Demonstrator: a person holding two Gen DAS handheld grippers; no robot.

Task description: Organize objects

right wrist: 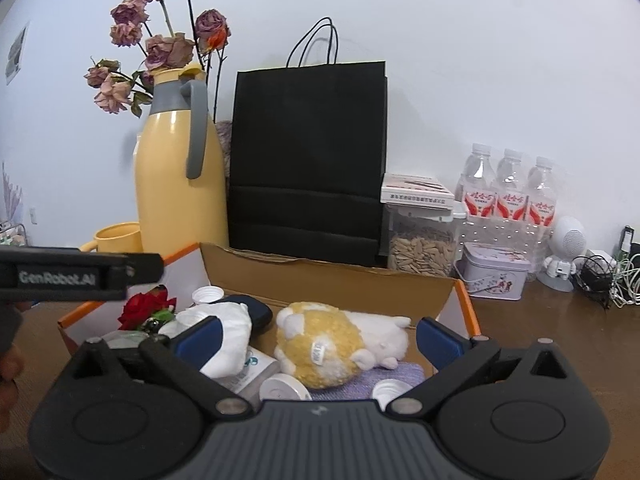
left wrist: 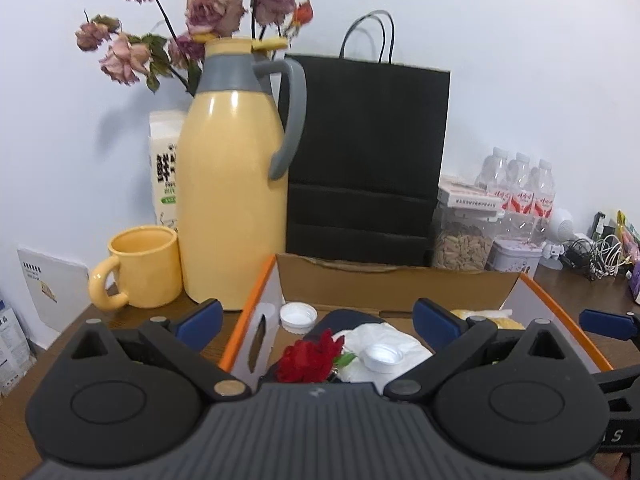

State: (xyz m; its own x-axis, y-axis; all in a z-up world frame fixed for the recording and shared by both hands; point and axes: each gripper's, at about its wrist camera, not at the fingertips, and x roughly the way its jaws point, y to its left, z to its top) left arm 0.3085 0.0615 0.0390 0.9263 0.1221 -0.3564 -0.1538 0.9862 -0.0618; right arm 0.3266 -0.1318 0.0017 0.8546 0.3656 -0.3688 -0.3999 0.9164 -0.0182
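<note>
Your left claw (left wrist: 318,316) stands with its jaws spread wide, blue pads far apart and nothing pressed between them. It tips gently downward and forward. Your right claw (right wrist: 316,336) is the same: jaws fully apart, pads clear of contact, angled slightly down. The two sit side by side, close together; in the right wrist view the black body of your left claw crosses the left edge, and in the left wrist view a blue pad of your right claw shows at the right edge.
</note>
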